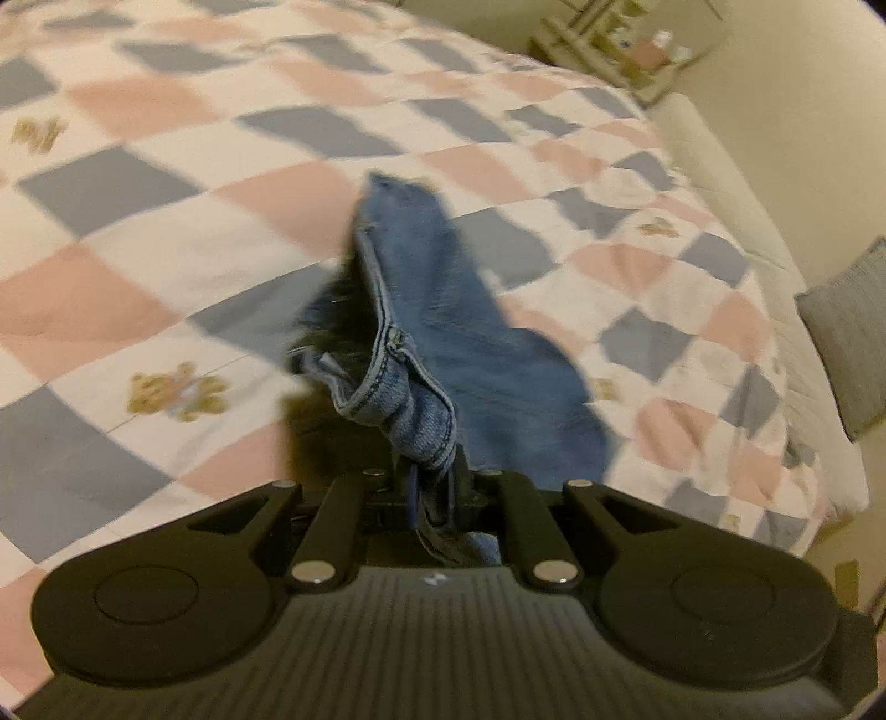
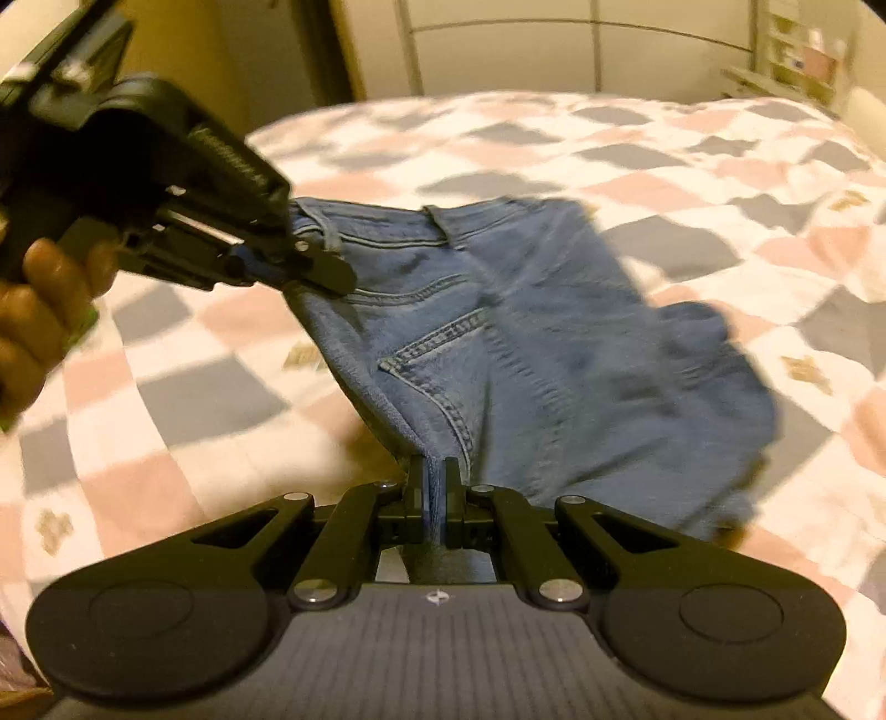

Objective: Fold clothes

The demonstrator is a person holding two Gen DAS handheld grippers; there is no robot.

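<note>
A pair of blue denim jeans (image 2: 542, 343) hangs above the checkered quilt (image 2: 664, 144), held up by both grippers. My left gripper (image 1: 434, 487) is shut on the waistband end of the jeans (image 1: 443, 310), which trail away from it over the quilt (image 1: 166, 166). It also shows in the right wrist view (image 2: 299, 266) at upper left, clamped on the waistband, with a hand behind it. My right gripper (image 2: 434, 487) is shut on a fold of the denim near the back pocket seam. The far end of the jeans is blurred.
The bed's pink, grey-blue and white quilt fills both views. A cream bed edge (image 1: 736, 183) and a grey cushion (image 1: 853, 332) lie at the right. A shelf with small items (image 1: 626, 50) stands beyond the bed. White wardrobe doors (image 2: 554, 44) are behind.
</note>
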